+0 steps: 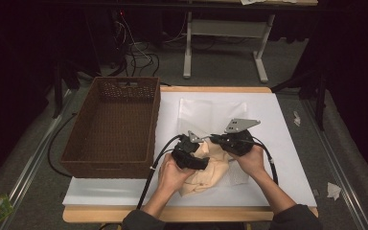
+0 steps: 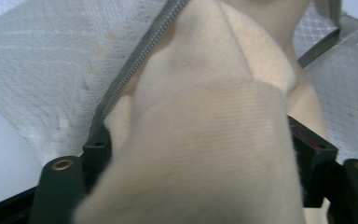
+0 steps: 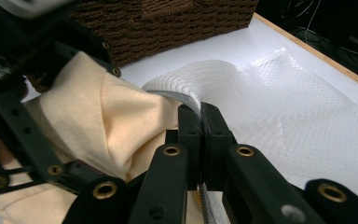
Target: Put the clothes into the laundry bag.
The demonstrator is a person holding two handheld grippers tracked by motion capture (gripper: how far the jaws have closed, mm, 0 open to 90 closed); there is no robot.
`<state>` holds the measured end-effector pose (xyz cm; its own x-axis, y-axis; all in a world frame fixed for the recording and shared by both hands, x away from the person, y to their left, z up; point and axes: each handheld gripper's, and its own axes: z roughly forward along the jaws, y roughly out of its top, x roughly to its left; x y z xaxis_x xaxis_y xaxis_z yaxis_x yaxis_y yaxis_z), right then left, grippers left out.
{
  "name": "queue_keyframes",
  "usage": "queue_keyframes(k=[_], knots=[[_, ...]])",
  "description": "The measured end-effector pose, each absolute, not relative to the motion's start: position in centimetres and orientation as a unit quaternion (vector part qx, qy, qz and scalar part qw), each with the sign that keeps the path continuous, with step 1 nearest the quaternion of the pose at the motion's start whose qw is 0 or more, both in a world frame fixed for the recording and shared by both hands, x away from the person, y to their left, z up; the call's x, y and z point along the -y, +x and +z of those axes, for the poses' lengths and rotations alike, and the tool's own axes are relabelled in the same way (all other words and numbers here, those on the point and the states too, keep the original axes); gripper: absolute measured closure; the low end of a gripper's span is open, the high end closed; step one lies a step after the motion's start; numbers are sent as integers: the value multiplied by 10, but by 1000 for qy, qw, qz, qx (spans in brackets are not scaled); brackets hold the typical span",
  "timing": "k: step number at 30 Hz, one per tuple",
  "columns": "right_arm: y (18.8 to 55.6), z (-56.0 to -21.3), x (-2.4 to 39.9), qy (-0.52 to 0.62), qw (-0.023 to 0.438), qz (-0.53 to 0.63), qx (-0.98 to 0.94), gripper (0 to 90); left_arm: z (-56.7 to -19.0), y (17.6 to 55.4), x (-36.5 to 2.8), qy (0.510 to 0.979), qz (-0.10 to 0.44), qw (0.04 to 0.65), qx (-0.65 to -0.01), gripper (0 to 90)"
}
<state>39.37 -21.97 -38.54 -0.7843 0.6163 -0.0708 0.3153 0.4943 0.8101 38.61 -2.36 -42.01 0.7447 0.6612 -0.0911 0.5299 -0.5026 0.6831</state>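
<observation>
Near the surface's (image 1: pixel 278 143) front edge, the cream garment (image 1: pixel 206 172) sits partly inside the white mesh bag (image 3: pixel 279 107). Right hand-held gripper (image 3: pixel 200 116) is clenched on the bag's zipper edge; left hand-held gripper (image 2: pixel 200 158) seems released around cloth. Stuffing and zipping remain.

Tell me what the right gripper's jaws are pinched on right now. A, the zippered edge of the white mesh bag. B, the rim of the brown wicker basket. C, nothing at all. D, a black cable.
A: in the right gripper view, the right gripper has its jaws closed together on the grey zipper edge of the white mesh bag, beside the cream garment.
</observation>
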Motion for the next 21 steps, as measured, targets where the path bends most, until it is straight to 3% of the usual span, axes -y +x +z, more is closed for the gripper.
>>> queue_keyframes(k=[6, 12, 17, 21], knots=[[395, -386, 220, 277, 179, 421, -845, 892, -411, 379, 14, 858, 96, 372, -340, 252], [395, -385, 220, 276, 179, 422, -845, 892, -400, 368, 0, 851, 108, 388, -337, 280], [395, -385, 220, 278, 179, 421, -845, 892, -397, 361, -8, 847, 111, 399, -332, 368], [395, -385, 219, 278, 178, 418, -846, 892, -399, 360, -5, 855, 108, 395, -318, 513]])
